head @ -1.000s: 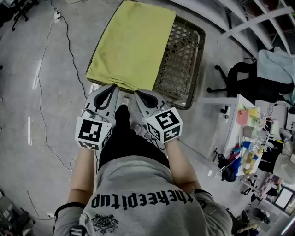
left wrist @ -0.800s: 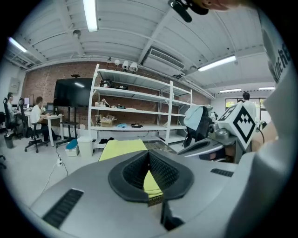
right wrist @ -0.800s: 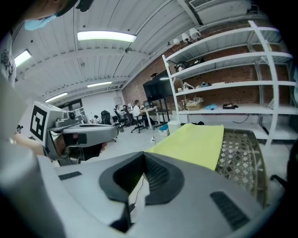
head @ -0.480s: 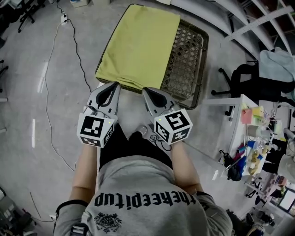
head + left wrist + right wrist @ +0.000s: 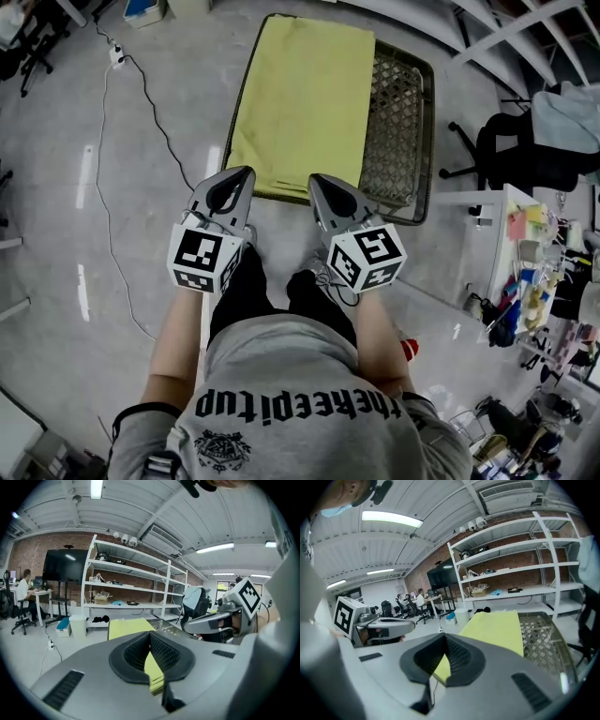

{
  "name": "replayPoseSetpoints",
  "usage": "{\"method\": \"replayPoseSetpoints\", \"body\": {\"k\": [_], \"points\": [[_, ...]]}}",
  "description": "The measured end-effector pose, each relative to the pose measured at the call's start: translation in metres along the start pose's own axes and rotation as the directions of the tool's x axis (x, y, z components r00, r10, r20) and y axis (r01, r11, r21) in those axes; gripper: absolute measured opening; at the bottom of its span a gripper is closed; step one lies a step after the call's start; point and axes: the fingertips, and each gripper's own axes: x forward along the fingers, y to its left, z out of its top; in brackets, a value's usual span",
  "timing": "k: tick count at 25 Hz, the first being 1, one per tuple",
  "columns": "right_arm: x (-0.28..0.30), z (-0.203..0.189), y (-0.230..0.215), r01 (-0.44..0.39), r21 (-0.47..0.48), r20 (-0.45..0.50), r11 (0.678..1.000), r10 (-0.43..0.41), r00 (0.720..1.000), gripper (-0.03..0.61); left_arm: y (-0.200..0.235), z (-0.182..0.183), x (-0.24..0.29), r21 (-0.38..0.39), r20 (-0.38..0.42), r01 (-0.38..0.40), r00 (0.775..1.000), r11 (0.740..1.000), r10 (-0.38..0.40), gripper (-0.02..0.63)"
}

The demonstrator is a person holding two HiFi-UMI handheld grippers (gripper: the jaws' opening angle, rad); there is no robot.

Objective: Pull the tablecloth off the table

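The cloth [image 5: 305, 103] lies flat on the left part of the table [image 5: 401, 112]. The mesh top is bare to its right, and the cloth's near hem is at the table's near edge.

The left gripper [image 5: 238, 175] and right gripper [image 5: 317, 181] hover just short of that hem without touching it. Both have their jaws together, with nothing between them.

Probable faults from here:
- If we advance with the jaws together, they will push the hem instead of taking it.
- The hem appears layered. If we grip only the top layer, the cloth may unfold and remain on the table.
- The mesh may snag the fabric, and the table may then slide with the pull.
- An uneven pull would skew the cloth.

Surroundings: a cable [image 5: 141, 103] crosses the floor at left. A chair [image 5: 520, 155] and a desk [image 5: 511, 234] stand at right, apart from the table. Nothing stands between the grippers and the hem.
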Motion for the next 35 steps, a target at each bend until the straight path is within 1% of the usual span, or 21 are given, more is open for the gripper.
{"method": "replayPoseSetpoints", "body": {"k": [4, 7, 14, 15, 16, 17, 22, 26, 29, 35], "points": [[0.018, 0.004, 0.002, 0.054, 0.032, 0.004, 0.998, -0.054, 0.999, 0.011, 0.026, -0.009, 0.012, -0.006, -0.023, 0.051, 0.998, 0.999, -0.051, 0.015], [0.029, -0.001, 0.006, 0.091, 0.058, -0.001, 0.994, -0.091, 0.996, 0.011, 0.043, -0.027, 0.020, -0.043, -0.062, 0.084, 0.994, 0.996, -0.087, 0.015], [0.047, -0.008, 0.011, 0.143, 0.080, -0.016, 0.986, -0.142, 0.990, 0.011, 0.077, -0.073, 0.043, -0.138, -0.161, 0.076, 0.982, 0.987, -0.098, 0.021], [0.048, -0.008, 0.011, 0.149, 0.083, -0.018, 0.985, -0.148, 0.989, 0.011, 0.079, -0.079, 0.047, -0.147, -0.177, 0.076, 0.979, 0.986, -0.101, 0.041], [0.049, -0.008, 0.010, 0.155, 0.085, -0.021, 0.984, -0.154, 0.988, 0.011, 0.082, -0.086, 0.050, -0.156, -0.194, 0.074, 0.975, 0.985, -0.104, 0.089], [0.050, -0.008, 0.010, 0.162, 0.087, -0.024, 0.983, -0.161, 0.987, 0.011, 0.084, -0.093, 0.054, -0.163, -0.213, 0.071, 0.971, 0.984, -0.106, 0.117], [0.055, -0.014, 0.006, 0.191, 0.096, -0.041, 0.977, -0.188, 0.981, 0.011, 0.095, -0.131, 0.071, -0.164, -0.306, 0.044, 0.947, 0.985, -0.094, 0.154], [0.056, -0.020, 0.002, 0.211, 0.097, -0.058, 0.973, -0.206, 0.977, 0.011, 0.098, -0.155, 0.082, -0.168, -0.365, 0.048, 0.925, 0.985, -0.108, 0.171], [0.057, -0.024, 0.000, 0.223, 0.105, -0.067, 0.969, -0.217, 0.974, 0.011, 0.101, -0.170, 0.087, -0.162, -0.395, 0.043, 0.913, 0.986, -0.105, 0.182], [0.059, -0.029, -0.003, 0.238, 0.113, -0.086, 0.965, -0.229, 0.970, 0.011, 0.101, -0.187, 0.092, -0.171, -0.440, 0.045, 0.890, 0.984, -0.117, 0.183]]}}
